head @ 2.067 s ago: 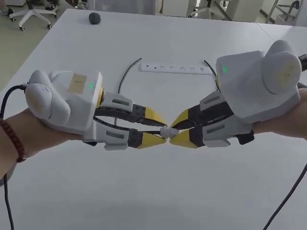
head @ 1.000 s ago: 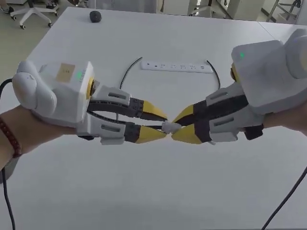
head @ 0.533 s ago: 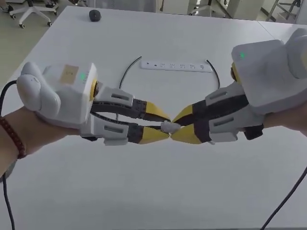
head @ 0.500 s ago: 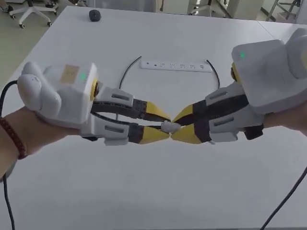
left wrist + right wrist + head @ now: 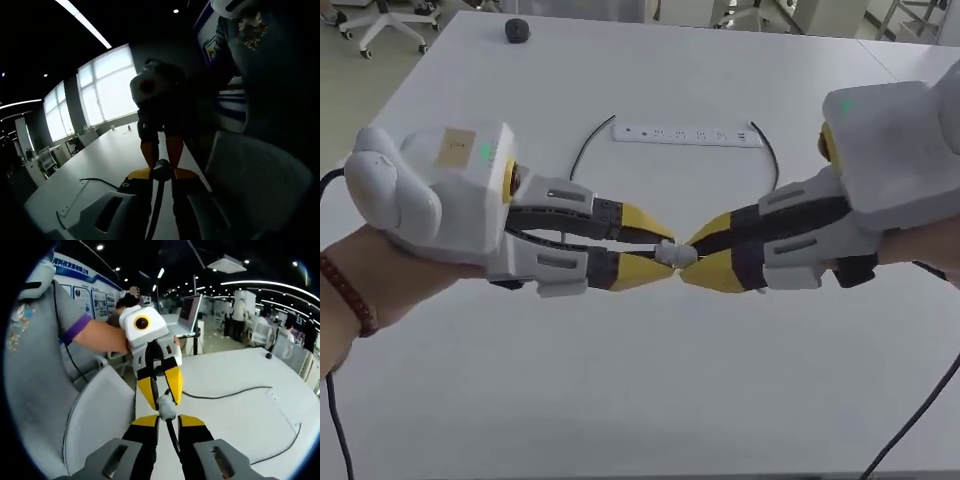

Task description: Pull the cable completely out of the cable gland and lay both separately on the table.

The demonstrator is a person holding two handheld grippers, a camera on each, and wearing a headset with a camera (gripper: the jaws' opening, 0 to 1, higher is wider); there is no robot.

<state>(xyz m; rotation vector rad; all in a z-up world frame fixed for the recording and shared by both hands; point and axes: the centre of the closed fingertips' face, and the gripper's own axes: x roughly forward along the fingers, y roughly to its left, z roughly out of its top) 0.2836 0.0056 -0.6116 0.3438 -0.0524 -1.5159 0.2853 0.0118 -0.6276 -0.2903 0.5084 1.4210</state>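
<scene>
— Left gripper [image 5: 658,254] and right gripper [image 5: 688,256] meet tip to tip in the middle of the head view, both raised above the white table [image 5: 640,400]. What else is on that table?

— A white power strip [image 5: 686,134] lies at upper centre. Its black cord [image 5: 582,155] curls down at the strip's left end. Both are well apart from the work.

— And the task's own things?

— The thin black cable [image 5: 173,436] runs between the right gripper's own jaws at the bottom of the right gripper view. It shows again between the left gripper's own jaws in the left gripper view. From that I judge it is still threaded through. The small white cable gland [image 5: 673,255] sits between the two sets of tips, off the table.

— How do the jaws stand?

— Each pair is drawn in to about the gland's width. As far as I can judge, both are clamped on it from opposite ends.

— What could go wrong from here?

— If both bites are on the gland, drawing the hands apart pulls nothing through, so one side needs the cable itself. The cable looks thin and smooth, and a light pinch may slide along it. A gland that lets go suddenly could also jump from the tips and roll away across the table.
</scene>
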